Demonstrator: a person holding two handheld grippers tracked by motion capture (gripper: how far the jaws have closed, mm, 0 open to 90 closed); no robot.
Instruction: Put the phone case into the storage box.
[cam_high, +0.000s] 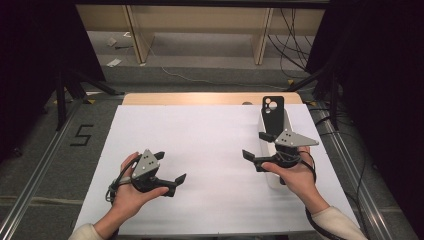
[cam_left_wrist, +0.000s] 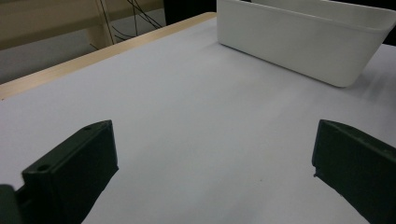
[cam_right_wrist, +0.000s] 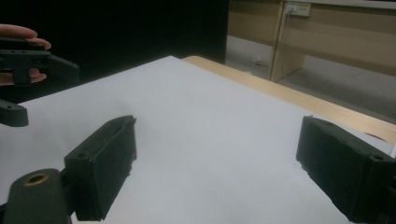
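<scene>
My right claw (cam_high: 256, 146): jaws wide, nothing held, over the white tub (cam_high: 274, 177). My left claw (cam_high: 170, 167): jaws wide, empty, above the counter (cam_high: 200, 145).

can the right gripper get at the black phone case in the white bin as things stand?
Probably yes. The right gripper is open and empty beside the white bin, and the black phone case stands upright above its rim, unobstructed.
</scene>
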